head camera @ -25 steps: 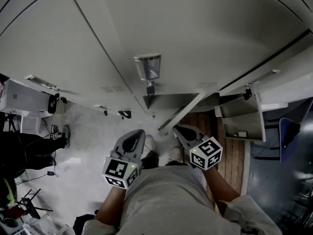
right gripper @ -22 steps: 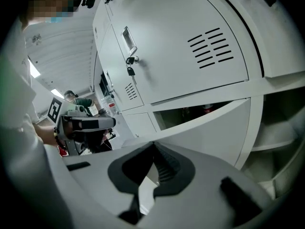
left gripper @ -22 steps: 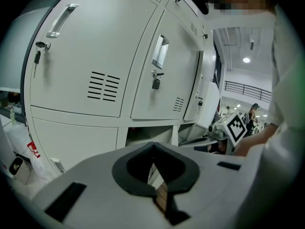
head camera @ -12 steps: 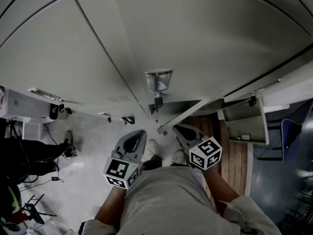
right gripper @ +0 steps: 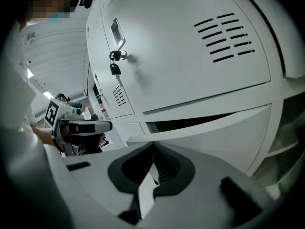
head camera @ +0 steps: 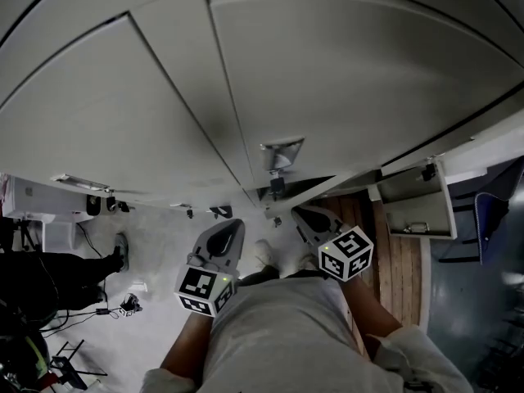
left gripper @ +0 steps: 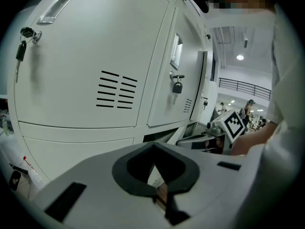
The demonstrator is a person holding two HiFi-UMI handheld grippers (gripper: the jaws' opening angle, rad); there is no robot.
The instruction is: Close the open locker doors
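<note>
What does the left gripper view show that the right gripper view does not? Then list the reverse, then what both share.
Left gripper view only: a railing in the distance and a long bar-shaped fitting atop the near door. Right gripper view only: what look like shelf edges at the far right. Both: white locker doors with vent slots, hanging keys, an ajar lower door with a dark gap, and the other gripper's marker cube; the left gripper and right gripper each have fingers together, holding nothing.

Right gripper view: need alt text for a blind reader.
The right claw, shut and empty, points at a white lower locker door that stands ajar, a dark gap showing above it. Higher up, a key hangs from the lock of a closed vented door.
</note>
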